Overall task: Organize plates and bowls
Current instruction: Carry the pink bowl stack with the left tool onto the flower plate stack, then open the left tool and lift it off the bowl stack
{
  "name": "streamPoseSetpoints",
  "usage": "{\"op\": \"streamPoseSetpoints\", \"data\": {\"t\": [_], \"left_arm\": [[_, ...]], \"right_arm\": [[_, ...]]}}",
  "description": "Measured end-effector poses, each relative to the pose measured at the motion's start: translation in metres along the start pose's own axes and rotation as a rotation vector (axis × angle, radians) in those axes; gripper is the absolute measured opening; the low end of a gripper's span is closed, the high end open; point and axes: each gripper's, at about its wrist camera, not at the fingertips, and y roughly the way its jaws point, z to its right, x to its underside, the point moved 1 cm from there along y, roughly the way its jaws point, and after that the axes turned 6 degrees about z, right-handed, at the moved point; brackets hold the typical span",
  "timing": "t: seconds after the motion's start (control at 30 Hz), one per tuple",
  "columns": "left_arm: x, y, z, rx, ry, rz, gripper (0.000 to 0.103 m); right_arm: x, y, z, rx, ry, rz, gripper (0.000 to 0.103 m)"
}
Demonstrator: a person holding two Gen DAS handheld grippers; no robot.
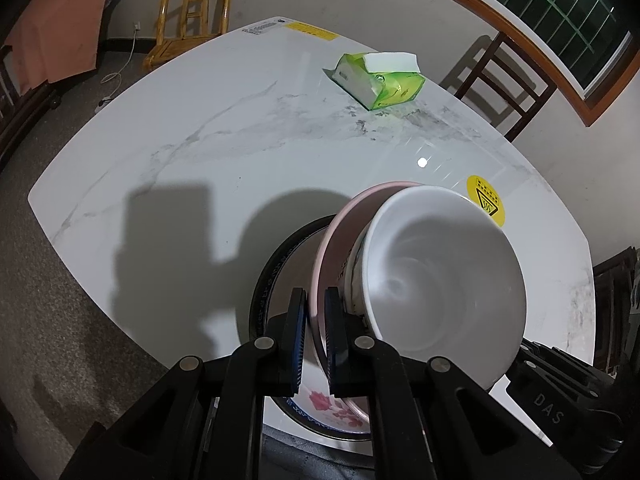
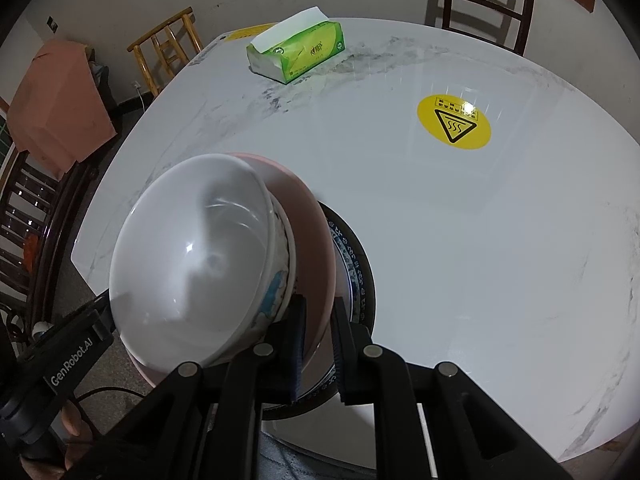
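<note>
Both grippers are clamped tight on opposite rims of the pink plate [image 1: 332, 240]: left gripper [image 1: 316, 340], right gripper [image 2: 318, 344]. Gripping both sides steadies the stacked white bowl [image 2: 192, 256] it carries above the blue-patterned plate [image 2: 356, 264], near the marble table's [image 2: 480, 240] near edge.

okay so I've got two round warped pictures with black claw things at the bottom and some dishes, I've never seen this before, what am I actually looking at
These are two fisheye cameras, one mounted on each handheld two-finger gripper that a person carries; there is no robot arm. One picture looks along the left gripper, the other along the right gripper.

Both grippers are shut on opposite edges of a pink plate, with a white bowl nested in it. Under that stack a blue-patterned plate rests on the marble table.

Farther back lie a green tissue pack and a round yellow warning sticker. Wooden chairs stand around the table.
</note>
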Motion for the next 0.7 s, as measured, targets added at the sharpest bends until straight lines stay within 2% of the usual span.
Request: {"op": "streamPoseSetpoints", "data": {"t": [0.5,0.7], "left_arm": [[0.0001,0.0027,-0.0034,0.016,-0.015,0.004,0.005],[0.0004,0.0006,-0.0056,0.018,-0.014,0.011,0.008]], "right_arm": [[0.0018,-0.0016,-0.0003,-0.002,-0.007,0.015,0.016],[0.0025,-0.0037,0.0059,-0.004,0.010,0.026,0.026]]}}
